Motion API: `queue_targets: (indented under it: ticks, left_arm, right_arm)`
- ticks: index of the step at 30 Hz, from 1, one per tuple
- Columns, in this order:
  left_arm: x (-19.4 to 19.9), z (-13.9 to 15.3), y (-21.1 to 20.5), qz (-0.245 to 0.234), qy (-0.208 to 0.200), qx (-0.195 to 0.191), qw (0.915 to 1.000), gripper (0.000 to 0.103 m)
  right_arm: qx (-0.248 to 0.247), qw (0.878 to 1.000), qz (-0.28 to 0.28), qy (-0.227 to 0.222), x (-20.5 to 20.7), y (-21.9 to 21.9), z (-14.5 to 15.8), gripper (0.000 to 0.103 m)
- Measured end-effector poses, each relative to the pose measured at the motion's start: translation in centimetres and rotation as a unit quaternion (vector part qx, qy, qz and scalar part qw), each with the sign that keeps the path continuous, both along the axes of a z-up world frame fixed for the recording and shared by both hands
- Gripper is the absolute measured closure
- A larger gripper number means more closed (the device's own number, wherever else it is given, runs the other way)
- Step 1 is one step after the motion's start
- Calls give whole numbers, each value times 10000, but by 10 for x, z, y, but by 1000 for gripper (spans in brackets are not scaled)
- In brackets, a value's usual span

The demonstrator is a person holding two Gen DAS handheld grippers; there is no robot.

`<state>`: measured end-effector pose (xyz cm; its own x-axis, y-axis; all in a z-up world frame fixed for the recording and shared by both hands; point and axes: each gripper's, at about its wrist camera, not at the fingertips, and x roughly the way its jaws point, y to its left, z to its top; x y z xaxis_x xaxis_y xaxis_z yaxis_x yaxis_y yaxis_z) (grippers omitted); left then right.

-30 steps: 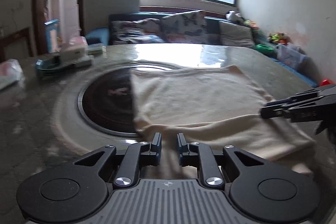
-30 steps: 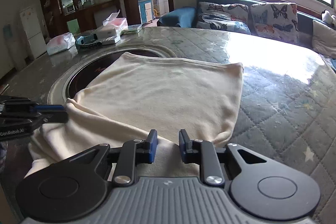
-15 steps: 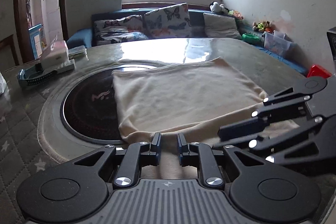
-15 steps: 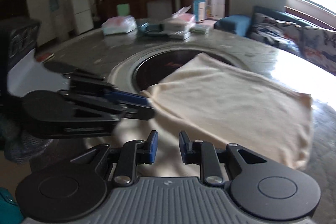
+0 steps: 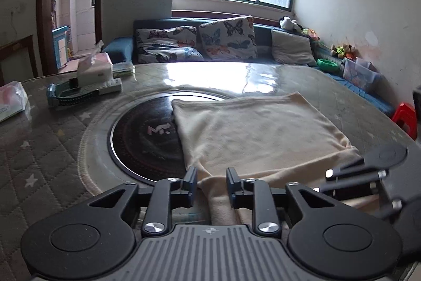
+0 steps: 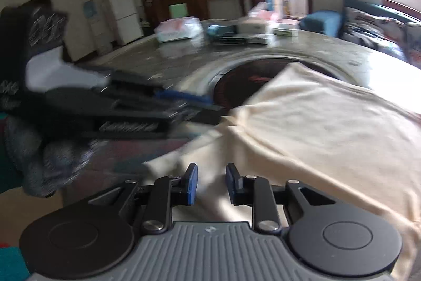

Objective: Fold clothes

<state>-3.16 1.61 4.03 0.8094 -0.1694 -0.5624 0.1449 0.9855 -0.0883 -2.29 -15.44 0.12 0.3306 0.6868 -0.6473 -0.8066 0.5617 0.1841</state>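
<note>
Living-room setup w/ a sofa under the window, and a big round counter w/ a dark glass hotplate sunk in the middle. Cream garment is laid flat on the counter, partly over the hotplate, w/ its near edge doubled up in a loose fold right by both grippers.

Left gripper: jaws have just been opening, a narrow-ish gap is seen now, and a strip of the cloth's near edge sits between them w/o being pinched, so prob. just let go. Right gripper: also a narrow gap, cloth lying under and between the jaws, but the pads don't look pressed on it. View is blurry tho, so a light pinch can't be fully ruled out.

Step in hand, as judged: near hem has been brought in and is being released, i.e. end of one fold. Next move prob. calls for both grippers to be backed off, then fresh corners picked for the next fold, w/ the loose layer kept from being dragged along.
</note>
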Motion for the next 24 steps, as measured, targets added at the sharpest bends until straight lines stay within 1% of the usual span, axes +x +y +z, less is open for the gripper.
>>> queue_targets:
  ticks: [2,4,6,7,8,10,11,12,14,16,17,21,23,24]
  left_arm:
    - [-1,2,3,54,-9,-36,10000,71]
    - [-2,2,4,98,-9,-11,10000,70]
    - [-5,3,5,98,-20,-20,9999,69]
    - [-7,3,5,90,-31,-34,9999,66]
    - [-8,3,4,76,-35,-43,10000,63]
    - [-10,1,0,35,-22,-45,10000,62]
    - [-10,1,-1,10,-7,-46,10000,62]
    - [-11,0,-3,-26,19,-41,10000,62]
    - [-14,-2,-6,-89,35,-13,10000,62]
    - [-19,-3,-8,-157,33,28,9999,61]
    - [-22,-3,-9,-213,16,66,9997,61]
    - [-40,-5,-17,-641,-77,389,9972,61]
    - [-50,-7,-22,-914,-100,582,9941,61]
    - [-56,-8,-25,-1047,-98,677,9921,61]
  right_arm:
    - [78,9996,260,-44,-10,9,1,80]
    - [117,9993,348,-123,-15,14,2,79]
    - [116,9993,260,-250,-17,13,3,79]
    - [107,9995,163,-260,-16,12,4,79]
    - [92,9996,110,-248,-15,11,3,79]
    - [49,9999,101,-123,-14,11,1,78]
    - [27,9999,112,-65,-14,11,0,78]
    - [-1,9996,260,-65,-19,11,0,78]
    - [7,9992,339,-190,-26,4,6,78]
    - [73,9996,180,-213,-28,-8,12,78]
    - [84,9997,15,-242,-28,-18,15,78]
    - [-33,9961,-814,-348,-21,-71,24,78]
    - [-133,9904,-1344,-280,-16,-103,23,78]
    - [-217,9888,-1462,-227,-14,-112,19,78]
